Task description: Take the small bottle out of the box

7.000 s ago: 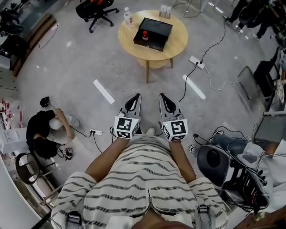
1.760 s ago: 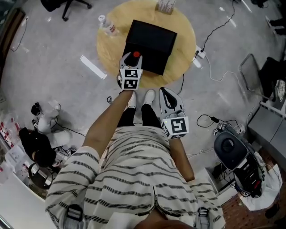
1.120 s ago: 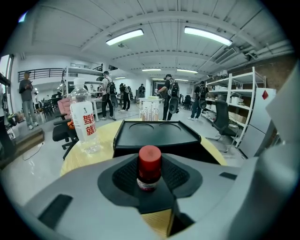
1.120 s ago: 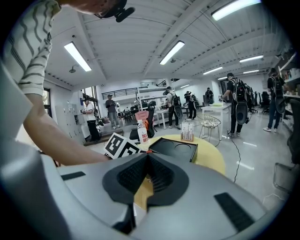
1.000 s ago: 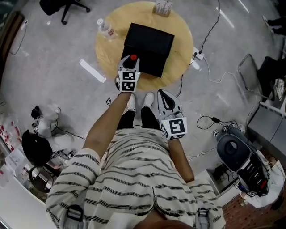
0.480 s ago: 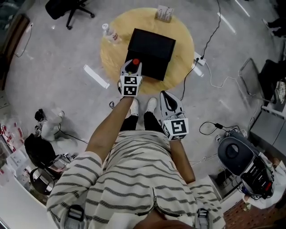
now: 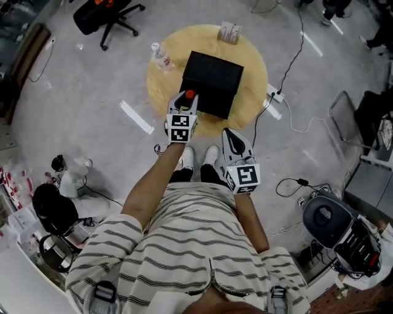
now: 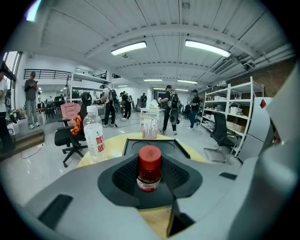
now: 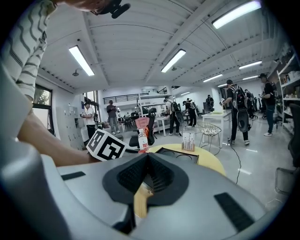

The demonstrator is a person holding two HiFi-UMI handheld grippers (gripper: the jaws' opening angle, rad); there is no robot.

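The small bottle [image 7: 190, 95] has a red cap and sits between the fingers of my left gripper [image 7: 184, 102], at the near left corner of the black box [image 7: 215, 83]. In the left gripper view the small bottle [image 8: 149, 169] stands upright in the dark pads of my left gripper [image 8: 150, 190], which is shut on it. The black box [image 8: 154, 145] lies just beyond. I cannot tell whether the bottle rests in the box. My right gripper [image 7: 228, 132] hangs shut and empty near my body, short of the round wooden table [image 7: 164, 83].
A clear water bottle [image 7: 161, 58] stands on the table's left side and a small card holder [image 7: 229, 32] at its far edge. An office chair [image 7: 104, 15] is behind, a power strip [image 7: 274, 95] and cables to the right, and a crouching person [image 7: 55, 202] to the left.
Seven seconds ago both grippers hung near my body. Since then the left one has reached out to the box corner. Over the last second it keeps the bottle between its fingers and only my view shifts.
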